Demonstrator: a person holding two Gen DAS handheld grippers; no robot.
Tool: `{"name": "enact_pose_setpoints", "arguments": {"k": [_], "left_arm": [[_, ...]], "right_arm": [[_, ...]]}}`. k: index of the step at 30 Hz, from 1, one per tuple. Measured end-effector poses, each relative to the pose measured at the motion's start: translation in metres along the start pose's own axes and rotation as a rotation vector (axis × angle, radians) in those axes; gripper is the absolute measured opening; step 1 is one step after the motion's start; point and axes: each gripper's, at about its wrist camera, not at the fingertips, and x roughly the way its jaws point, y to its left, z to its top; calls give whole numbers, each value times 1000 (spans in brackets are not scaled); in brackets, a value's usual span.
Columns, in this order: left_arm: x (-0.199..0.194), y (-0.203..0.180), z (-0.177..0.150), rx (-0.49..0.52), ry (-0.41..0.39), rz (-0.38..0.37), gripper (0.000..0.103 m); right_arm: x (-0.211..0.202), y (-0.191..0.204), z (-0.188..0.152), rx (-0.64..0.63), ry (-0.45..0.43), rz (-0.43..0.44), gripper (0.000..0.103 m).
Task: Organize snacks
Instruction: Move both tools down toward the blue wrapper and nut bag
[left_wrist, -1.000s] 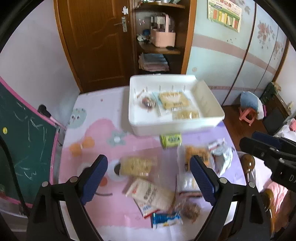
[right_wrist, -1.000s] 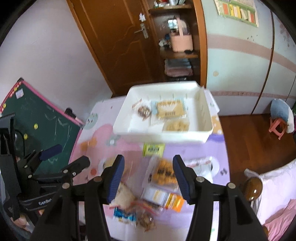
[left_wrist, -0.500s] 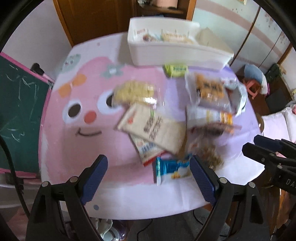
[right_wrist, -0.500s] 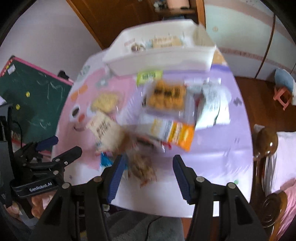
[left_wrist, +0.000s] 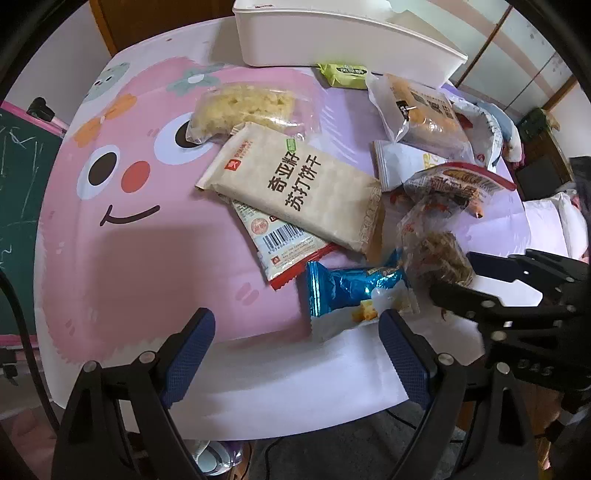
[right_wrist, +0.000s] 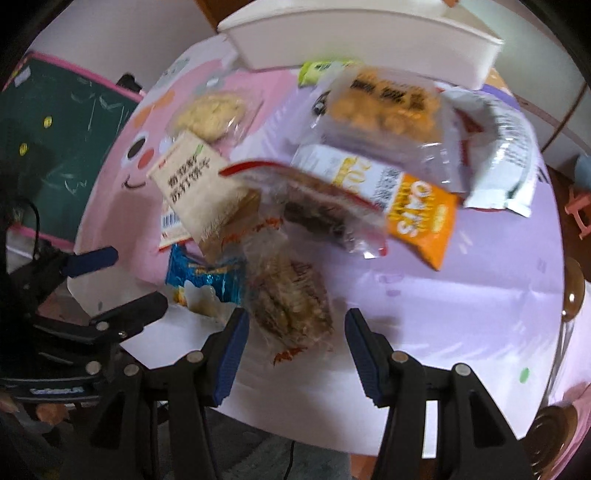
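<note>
Your left gripper (left_wrist: 295, 339) points steeply down at the near edge of the table (left_wrist: 155, 258), its fingers spread wide with nothing between them. Just ahead of its right finger (left_wrist: 404, 354) lies a blue wrapper (left_wrist: 351, 291), its torn white end almost at that fingertip. Past the blue wrapper, further out from the fingers, a long beige cracker pack (left_wrist: 295, 184) lies across a red-edged sachet (left_wrist: 280, 240) with a barcode. Beyond those sits a clear bag of pale yellow puffs (left_wrist: 247, 107), then a small green packet (left_wrist: 345, 74) right against the white bin (left_wrist: 332, 40) at the far side of the table.

Your right gripper (right_wrist: 295, 343) also points down, its fingers about half apart and gripping nothing. A clear bag of brown crumbly cake (right_wrist: 291, 299) lies partly between the two fingertips, reaching away from them; whether the pads touch the plastic cannot be told, since this view is blurred. To the left of the left finger (right_wrist: 231, 354) is the blue wrapper. Further out from the fingers lie a red-rimmed clear bag (right_wrist: 317, 203), an orange and white oat packet (right_wrist: 406, 199), a clear bag of golden biscuits (right_wrist: 384, 107) and a white crumpled bag (right_wrist: 498, 155) to the right.

In the left view your right gripper shows at the right edge, just beside the brown cake bag.
</note>
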Motion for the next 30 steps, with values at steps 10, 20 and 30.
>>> {"name": "enact_pose_setpoints", "arguments": {"k": [10,20,30], "left_arm": [[15,2,4,-15,35,-51,90],[30,-10,8,-12,70,-81,90],[38,-38,16,27,51,-47,63]], "right_arm": [[-6,4,-1,-44,-46,-12,49],[-15,-12,-12,1,-73,-34,48],[-23,-15,-8,2,-97,-46,48]]}}
